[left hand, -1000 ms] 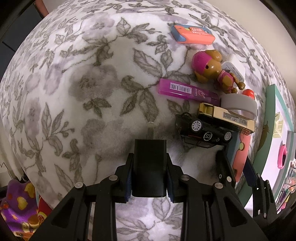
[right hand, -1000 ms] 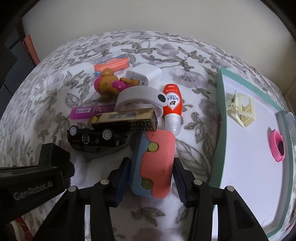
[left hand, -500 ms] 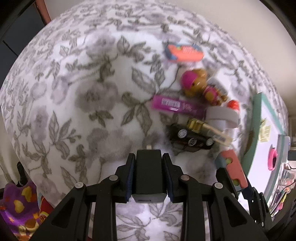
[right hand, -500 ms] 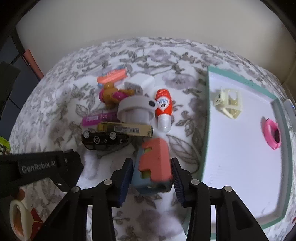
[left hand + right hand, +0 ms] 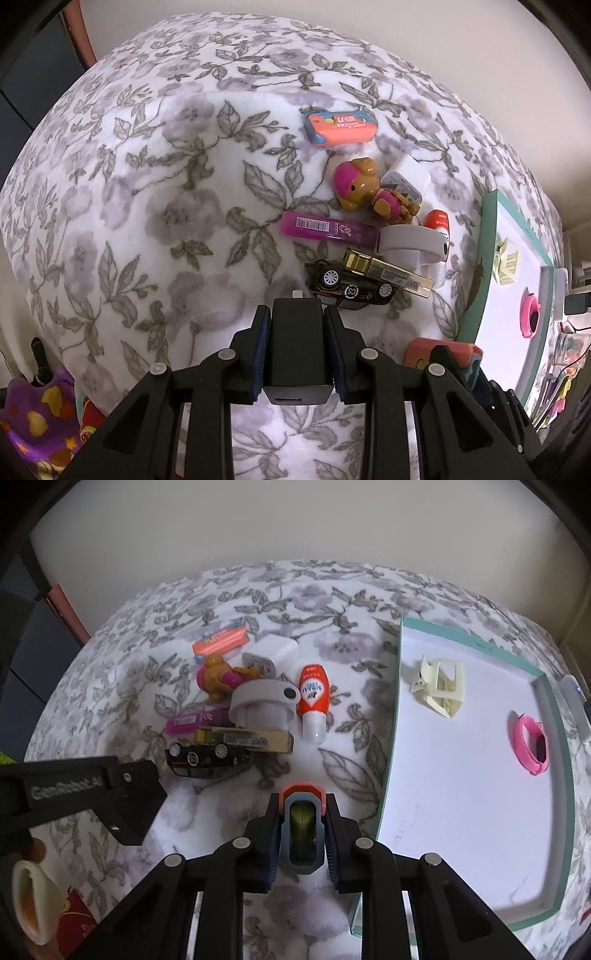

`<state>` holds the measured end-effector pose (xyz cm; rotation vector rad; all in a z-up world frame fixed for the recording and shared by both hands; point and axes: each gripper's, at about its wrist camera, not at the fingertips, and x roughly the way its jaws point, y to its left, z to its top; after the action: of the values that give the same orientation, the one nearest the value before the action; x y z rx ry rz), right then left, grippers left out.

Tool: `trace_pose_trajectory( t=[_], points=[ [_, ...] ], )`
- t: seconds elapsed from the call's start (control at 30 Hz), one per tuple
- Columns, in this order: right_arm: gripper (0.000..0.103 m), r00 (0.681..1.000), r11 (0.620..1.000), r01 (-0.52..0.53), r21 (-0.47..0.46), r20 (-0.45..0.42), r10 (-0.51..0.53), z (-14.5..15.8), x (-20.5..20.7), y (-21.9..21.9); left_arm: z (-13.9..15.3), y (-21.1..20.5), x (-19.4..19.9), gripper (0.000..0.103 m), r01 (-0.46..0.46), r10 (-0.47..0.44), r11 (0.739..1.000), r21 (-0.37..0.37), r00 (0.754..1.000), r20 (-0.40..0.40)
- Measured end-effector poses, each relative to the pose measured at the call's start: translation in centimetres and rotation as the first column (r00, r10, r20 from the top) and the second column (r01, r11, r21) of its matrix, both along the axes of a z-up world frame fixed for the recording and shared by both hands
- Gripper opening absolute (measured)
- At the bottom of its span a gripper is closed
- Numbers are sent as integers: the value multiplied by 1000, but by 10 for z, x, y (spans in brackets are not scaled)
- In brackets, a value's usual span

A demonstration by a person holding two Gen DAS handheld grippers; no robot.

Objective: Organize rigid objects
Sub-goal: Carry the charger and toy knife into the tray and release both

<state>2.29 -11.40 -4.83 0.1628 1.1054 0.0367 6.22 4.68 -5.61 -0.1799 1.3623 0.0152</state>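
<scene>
Two tongs hang over the floral blanket (image 5: 155, 206), and we see each with a load: the left tongs (image 5: 297, 354) pinch a black charger block (image 5: 297, 343), while the right tongs (image 5: 302, 834) are closing, their pads against the sides of an orange-and-blue toy car (image 5: 302, 823). Far of them lie a black toy car (image 5: 207, 755), a gold box (image 5: 251, 740) and a red bottle (image 5: 313, 698). At right, the white tray (image 5: 461, 775) holds a cream clip (image 5: 441, 686).
</scene>
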Motion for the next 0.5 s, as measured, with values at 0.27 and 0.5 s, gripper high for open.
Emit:
trace_pose_trajectory(
  t=[0.27,0.5],
  points=[
    [22,996,998,61,12,70,-61,34,-9,-33,23,-19,-1,31,75,-74,997,-5,991,111],
    [22,979,982,188,-5,84,-187,52,-22,-95,33,-66,-15,31,211,-211,977,20,964,163]
  ],
)
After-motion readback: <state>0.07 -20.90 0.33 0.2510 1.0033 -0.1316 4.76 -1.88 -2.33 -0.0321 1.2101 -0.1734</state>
